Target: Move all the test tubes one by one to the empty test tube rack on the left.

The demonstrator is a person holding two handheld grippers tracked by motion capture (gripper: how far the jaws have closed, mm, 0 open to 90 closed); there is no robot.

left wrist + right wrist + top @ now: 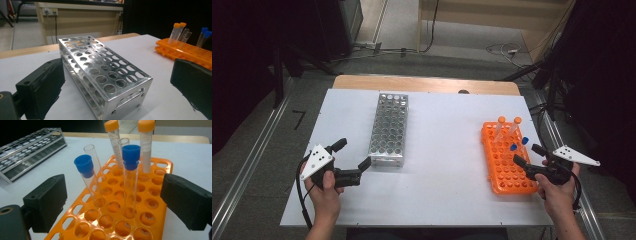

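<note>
A silver metal tube rack (389, 129) (105, 75) (27, 147) lies empty left of centre on the white table. An orange plastic rack (507, 157) (125, 215) (185, 51) stands at the right and holds several tubes. Two of them have blue caps (131, 153) (519, 144), two have orange caps (146, 125) (509, 121), and two clear tubes (93, 161) are uncapped. My left gripper (353, 154) (120, 87) is open, just left of the metal rack's near end. My right gripper (530, 153) (113, 202) is open at the orange rack's near right corner, its jaws either side of the blue-capped tubes without touching them.
The white table top (442, 165) sits on a wooden desk (427, 83). Cables (507, 50) lie on the floor beyond it, and dark stands flank both sides. Bare table lies between the two racks.
</note>
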